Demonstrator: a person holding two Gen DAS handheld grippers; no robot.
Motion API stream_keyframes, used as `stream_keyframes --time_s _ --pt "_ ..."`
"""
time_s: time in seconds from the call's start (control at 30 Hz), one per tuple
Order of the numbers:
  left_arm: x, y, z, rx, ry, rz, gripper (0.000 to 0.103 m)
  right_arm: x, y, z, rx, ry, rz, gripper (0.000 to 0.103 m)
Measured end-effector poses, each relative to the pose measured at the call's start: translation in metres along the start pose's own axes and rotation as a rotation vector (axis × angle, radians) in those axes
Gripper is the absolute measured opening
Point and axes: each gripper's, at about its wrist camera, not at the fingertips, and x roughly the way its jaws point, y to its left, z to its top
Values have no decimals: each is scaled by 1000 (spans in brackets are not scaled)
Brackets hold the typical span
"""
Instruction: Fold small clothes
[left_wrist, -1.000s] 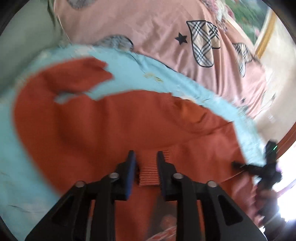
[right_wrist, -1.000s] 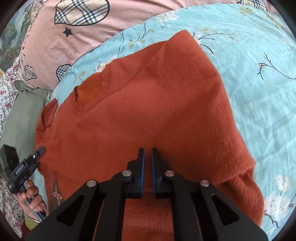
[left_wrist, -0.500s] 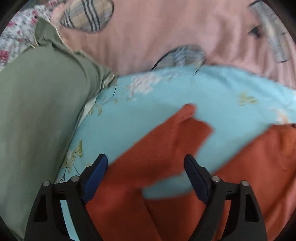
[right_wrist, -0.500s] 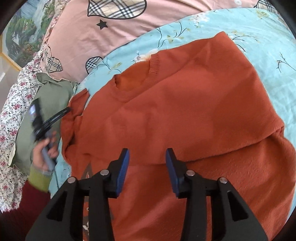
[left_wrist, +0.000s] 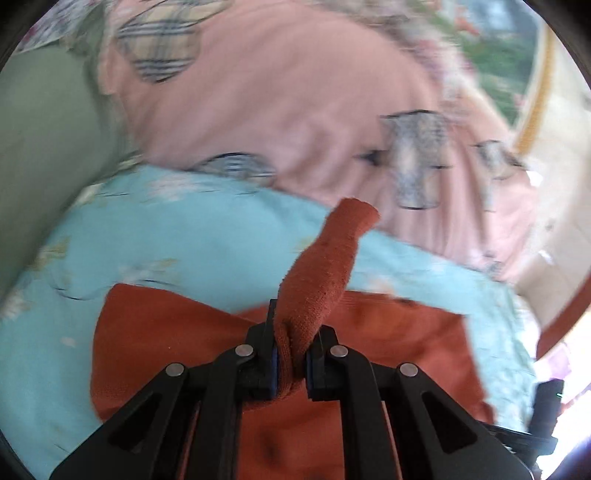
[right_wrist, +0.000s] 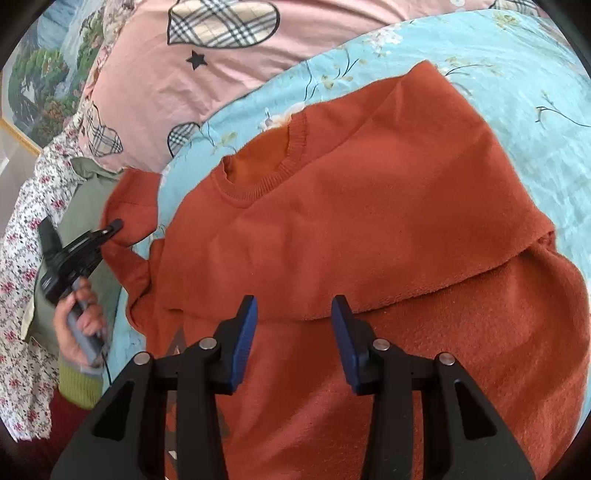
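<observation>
An orange knit sweater (right_wrist: 369, 229) lies on a light blue floral sheet (right_wrist: 517, 66), its right side folded over the body. My right gripper (right_wrist: 293, 325) is open and empty just above the fold's edge. My left gripper (left_wrist: 290, 354) is shut on the sweater's left sleeve (left_wrist: 325, 266), which sticks up between the jaws, lifted off the sheet (left_wrist: 166, 240). In the right wrist view the left gripper (right_wrist: 107, 230) holds that sleeve (right_wrist: 129, 210) at the sweater's left side.
A pink pillow with plaid patches (right_wrist: 229, 55) lies at the head of the bed. An olive green cloth (left_wrist: 44, 140) lies to the left, also in the right wrist view (right_wrist: 85, 206). A flowered white fabric (right_wrist: 22, 258) borders the left edge.
My left gripper, open over the sleeve half a second ago, has shut on it and lifted it. My right gripper let go of the fold and opened wider.
</observation>
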Motion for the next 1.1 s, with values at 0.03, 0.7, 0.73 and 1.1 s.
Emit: stream_keyframes --time_s 0.03,0.7,0.73,1.1 --pt "-2 -17 -4 8 -3 -30 9 -6 -3 -1 7 -14 -3 43" --pt "55 -186 -159 372 281 -141 61 -51 -58 1 154 -117 -71 58" --pt "45 -176 -160 366 279 -133 63 -46 -58 4 158 -115 -61 58" --pt "-60 -15 -156 131 188 249 67 14 -65 36 234 -67 12 58"
